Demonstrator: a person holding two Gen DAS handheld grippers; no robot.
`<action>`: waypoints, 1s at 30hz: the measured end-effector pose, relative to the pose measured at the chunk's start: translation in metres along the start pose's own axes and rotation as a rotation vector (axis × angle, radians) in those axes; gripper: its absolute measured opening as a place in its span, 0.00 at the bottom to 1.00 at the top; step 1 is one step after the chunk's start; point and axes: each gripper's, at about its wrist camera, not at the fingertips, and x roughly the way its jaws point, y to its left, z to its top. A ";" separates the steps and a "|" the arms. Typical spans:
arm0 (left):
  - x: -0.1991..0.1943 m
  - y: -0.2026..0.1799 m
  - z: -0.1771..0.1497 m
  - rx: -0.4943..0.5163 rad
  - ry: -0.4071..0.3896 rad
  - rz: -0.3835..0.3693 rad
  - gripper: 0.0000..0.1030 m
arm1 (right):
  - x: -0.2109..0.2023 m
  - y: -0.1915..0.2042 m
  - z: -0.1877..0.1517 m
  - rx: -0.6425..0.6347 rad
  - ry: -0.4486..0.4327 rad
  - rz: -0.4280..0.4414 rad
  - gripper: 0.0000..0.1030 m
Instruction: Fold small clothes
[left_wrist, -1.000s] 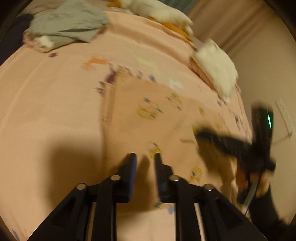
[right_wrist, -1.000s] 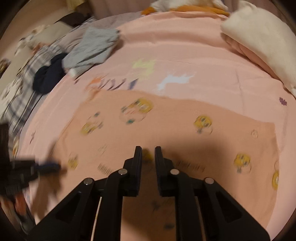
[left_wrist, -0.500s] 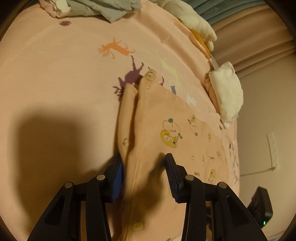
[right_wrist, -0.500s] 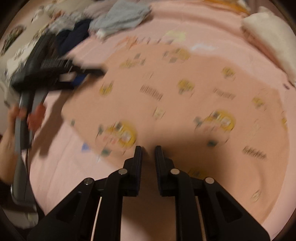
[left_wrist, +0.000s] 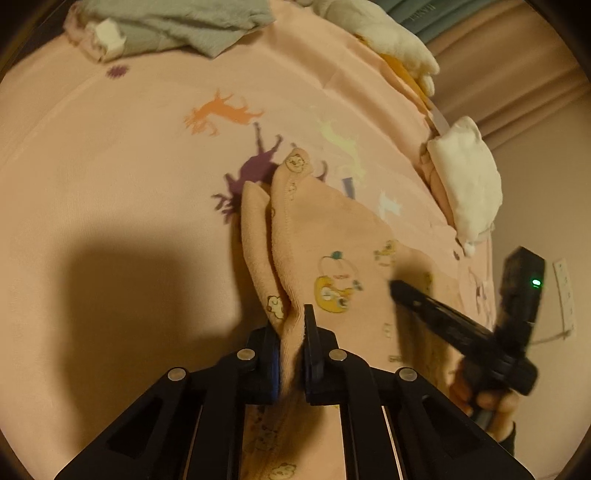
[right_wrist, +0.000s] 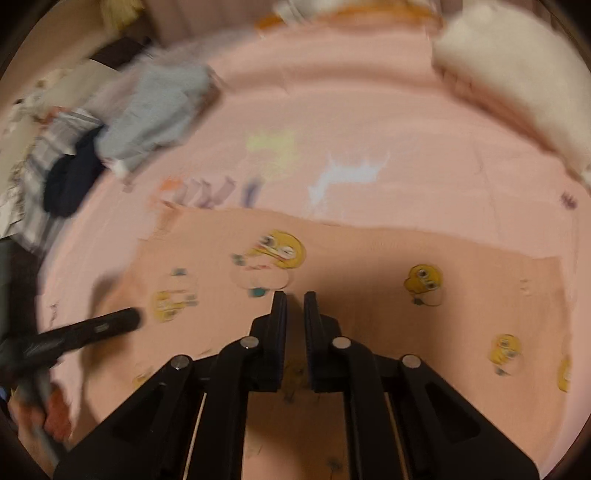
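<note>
A peach cloth with yellow cartoon prints (left_wrist: 332, 236) lies spread on the pink bedsheet (left_wrist: 110, 155). My left gripper (left_wrist: 291, 328) is shut on the cloth's left edge, which stands up in a pinched fold between the fingers. My right gripper (right_wrist: 294, 314) hovers over the same cloth (right_wrist: 369, 280), jaws nearly together with nothing between them. The right gripper also shows in the left wrist view (left_wrist: 461, 325), above the cloth's right part. The left gripper shows blurred in the right wrist view (right_wrist: 92, 328).
A grey-green garment pile (left_wrist: 177, 26) lies at the far left of the bed, with dark and striped clothes (right_wrist: 70, 173) beside it. White pillows (left_wrist: 465, 184) lie at the bed's far right. A wall socket (left_wrist: 565, 291) is on the right wall.
My left gripper has closed on the cloth's edge, which was between open jaws half a second ago. My right gripper has swung back over the cloth, and its view is blurred.
</note>
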 end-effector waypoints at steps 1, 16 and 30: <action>-0.004 -0.004 0.001 0.010 -0.004 0.000 0.06 | -0.002 0.001 0.000 -0.013 -0.014 -0.002 0.08; -0.024 -0.090 0.000 0.182 -0.022 0.099 0.05 | -0.062 0.013 -0.099 -0.053 0.014 0.210 0.11; 0.043 -0.181 -0.036 0.354 0.125 0.105 0.05 | -0.053 -0.117 -0.079 0.651 -0.132 0.661 0.63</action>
